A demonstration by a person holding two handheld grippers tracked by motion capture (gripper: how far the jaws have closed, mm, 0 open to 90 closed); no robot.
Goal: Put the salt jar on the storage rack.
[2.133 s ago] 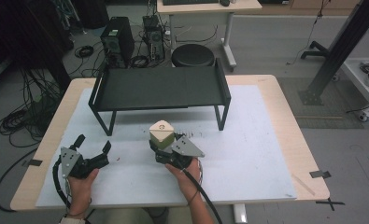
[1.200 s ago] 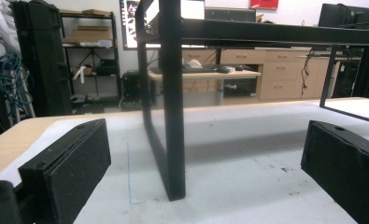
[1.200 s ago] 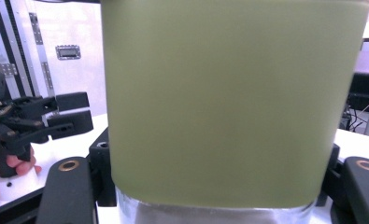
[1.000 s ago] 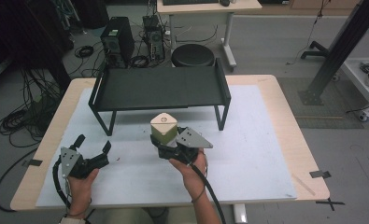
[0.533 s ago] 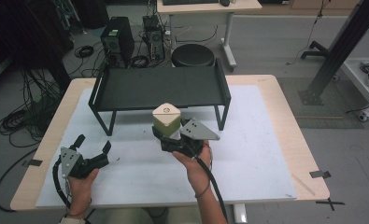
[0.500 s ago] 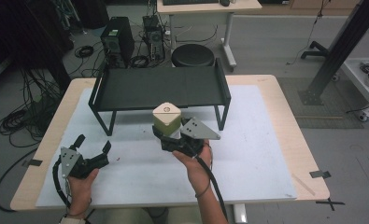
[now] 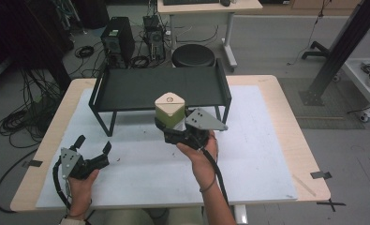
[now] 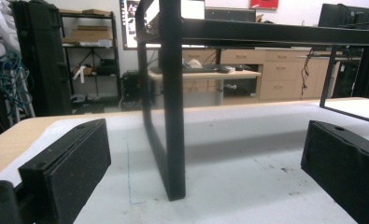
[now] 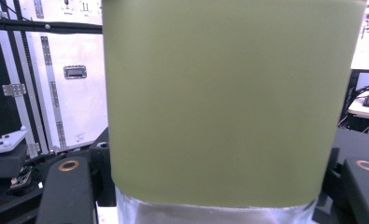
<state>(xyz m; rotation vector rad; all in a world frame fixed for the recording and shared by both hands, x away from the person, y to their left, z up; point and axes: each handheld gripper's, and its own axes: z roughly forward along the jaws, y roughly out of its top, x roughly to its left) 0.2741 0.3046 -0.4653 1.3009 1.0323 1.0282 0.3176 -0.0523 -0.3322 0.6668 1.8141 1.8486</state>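
Matt olive canister (image 9: 229, 98), foil-silver base

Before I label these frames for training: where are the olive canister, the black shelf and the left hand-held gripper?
olive canister (image 7: 169, 110), high view, front face.
black shelf (image 7: 159, 87), high view, bare top deck.
left hand-held gripper (image 7: 94, 146), high view, midway between fingertips.

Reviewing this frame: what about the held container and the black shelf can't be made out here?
- Green container: top and base cut off by the right gripper view's edges.
- Mark on its lid: too small in the high view.
- Right gripper: jaw contact hidden behind the container.
- Black shelf: top surface unseen from the low left gripper view.
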